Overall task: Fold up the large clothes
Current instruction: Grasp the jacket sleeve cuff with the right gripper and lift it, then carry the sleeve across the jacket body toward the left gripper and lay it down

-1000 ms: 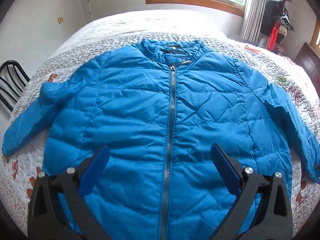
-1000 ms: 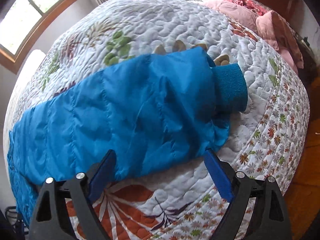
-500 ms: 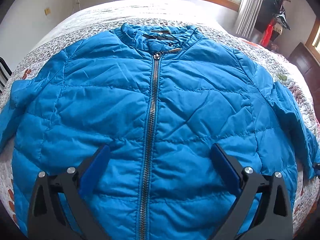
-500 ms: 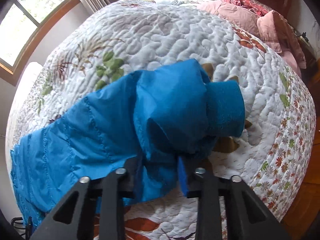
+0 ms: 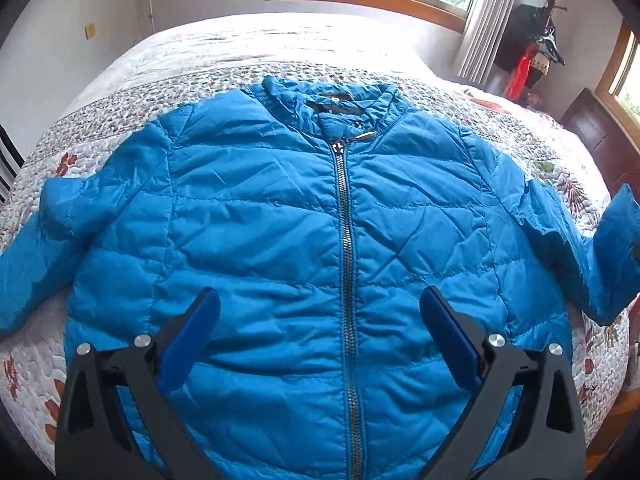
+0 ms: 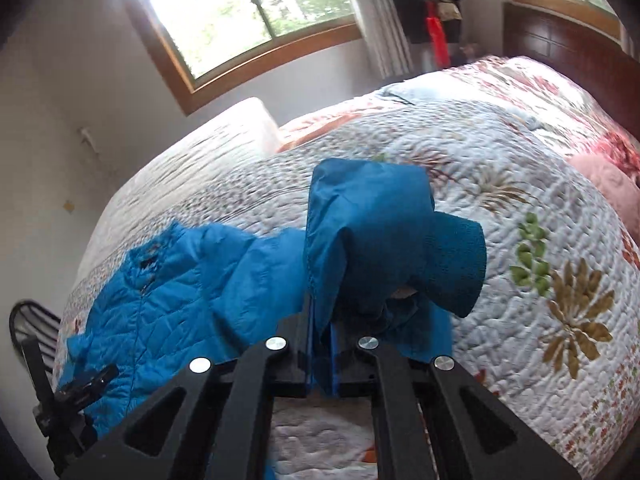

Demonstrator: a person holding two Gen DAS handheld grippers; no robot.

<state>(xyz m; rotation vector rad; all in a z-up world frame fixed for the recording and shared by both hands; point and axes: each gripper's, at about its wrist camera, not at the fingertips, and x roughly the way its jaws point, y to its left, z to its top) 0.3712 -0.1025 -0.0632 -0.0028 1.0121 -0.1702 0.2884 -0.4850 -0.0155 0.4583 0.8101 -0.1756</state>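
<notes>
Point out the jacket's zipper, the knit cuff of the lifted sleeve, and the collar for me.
zipper (image 5: 345,240), left wrist view, mid-chest teeth.
knit cuff (image 6: 456,264), right wrist view, ribbed outer face.
collar (image 5: 296,94), left wrist view, its left fold.

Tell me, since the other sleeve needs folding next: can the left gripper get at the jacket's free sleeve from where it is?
Probably yes. The left gripper hangs open over the jacket, and the free sleeve lies flat and uncovered on the quilt.

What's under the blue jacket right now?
The floral quilt shows all around the blue jacket. The right claw holds its sleeve lifted, quilt visible beneath. Anything under the body is covered.
</notes>
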